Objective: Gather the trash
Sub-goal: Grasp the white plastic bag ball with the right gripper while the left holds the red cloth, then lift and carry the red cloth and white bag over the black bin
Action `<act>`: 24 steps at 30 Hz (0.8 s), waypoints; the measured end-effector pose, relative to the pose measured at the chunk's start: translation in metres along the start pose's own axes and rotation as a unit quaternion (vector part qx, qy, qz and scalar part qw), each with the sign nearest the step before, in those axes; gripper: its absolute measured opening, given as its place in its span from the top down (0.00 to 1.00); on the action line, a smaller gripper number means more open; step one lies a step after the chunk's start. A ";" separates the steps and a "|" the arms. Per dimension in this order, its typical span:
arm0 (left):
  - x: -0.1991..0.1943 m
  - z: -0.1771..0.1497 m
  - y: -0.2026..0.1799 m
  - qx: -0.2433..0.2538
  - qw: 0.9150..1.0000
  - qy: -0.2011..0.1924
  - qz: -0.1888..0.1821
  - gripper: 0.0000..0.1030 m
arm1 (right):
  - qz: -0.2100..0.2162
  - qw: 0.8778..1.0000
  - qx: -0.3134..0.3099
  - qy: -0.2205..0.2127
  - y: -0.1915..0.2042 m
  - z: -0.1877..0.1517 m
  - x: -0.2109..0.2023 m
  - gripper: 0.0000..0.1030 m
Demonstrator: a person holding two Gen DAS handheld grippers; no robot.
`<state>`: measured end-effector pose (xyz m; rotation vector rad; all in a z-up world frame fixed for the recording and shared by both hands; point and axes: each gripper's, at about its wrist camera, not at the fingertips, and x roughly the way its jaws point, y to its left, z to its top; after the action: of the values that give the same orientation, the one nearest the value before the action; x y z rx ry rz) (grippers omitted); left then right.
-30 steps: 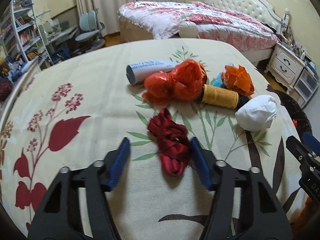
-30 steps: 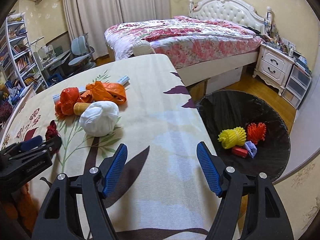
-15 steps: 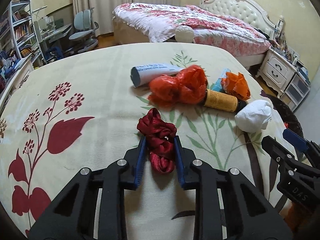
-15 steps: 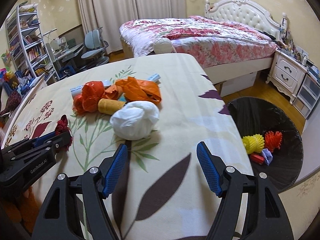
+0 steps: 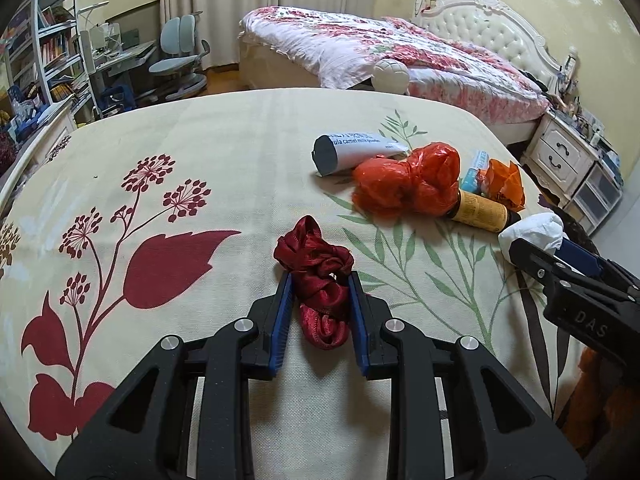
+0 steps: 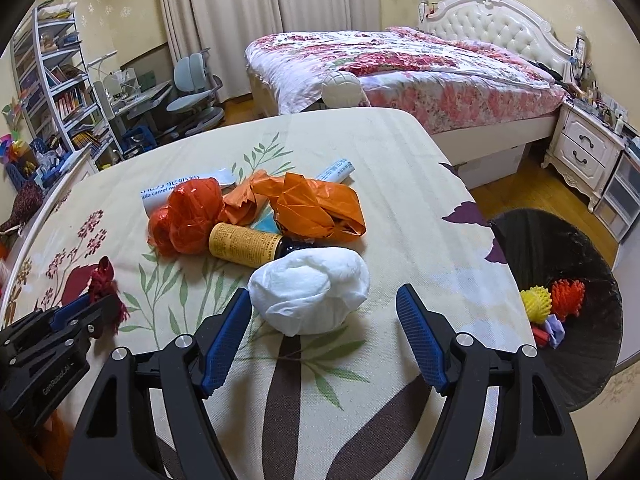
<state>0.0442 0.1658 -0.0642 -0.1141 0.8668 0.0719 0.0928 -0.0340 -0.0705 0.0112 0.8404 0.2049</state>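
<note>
Ribbon (image 5: 320,280) pinched by left tongs (image 5: 319,280) | bin (image 6: 592,376) beside table edge (image 6: 486,232)

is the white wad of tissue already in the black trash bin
No, the white tissue wad lies on the tablecloth just ahead of the open right claw, while the black trash bin sits off the table's edge.

We are in a home bedroom: a made bed (image 6: 400,68) with tufted headboard (image 6: 500,20), a nightstand (image 6: 588,152), bookshelves (image 6: 52,80) and curtains (image 6: 272,8).
</note>
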 end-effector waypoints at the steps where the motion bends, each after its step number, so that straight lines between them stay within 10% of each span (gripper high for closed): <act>1: 0.000 0.000 0.000 0.000 1.000 -0.001 0.001 0.75 | -0.002 1.000 -0.001 0.002 0.000 -0.001 0.001 0.36; 5: -0.001 0.000 0.001 0.003 1.000 -0.004 0.002 0.75 | 0.006 1.000 -0.007 0.014 0.002 -0.005 0.002 0.56; 24: -0.011 -0.005 -0.019 0.020 1.000 -0.016 -0.005 0.75 | -0.005 1.000 0.001 0.005 -0.016 -0.029 -0.029 0.58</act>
<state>0.0357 0.1464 -0.0573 -0.0807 0.8350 0.0469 0.0552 -0.0566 -0.0699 0.0084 0.8511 0.1948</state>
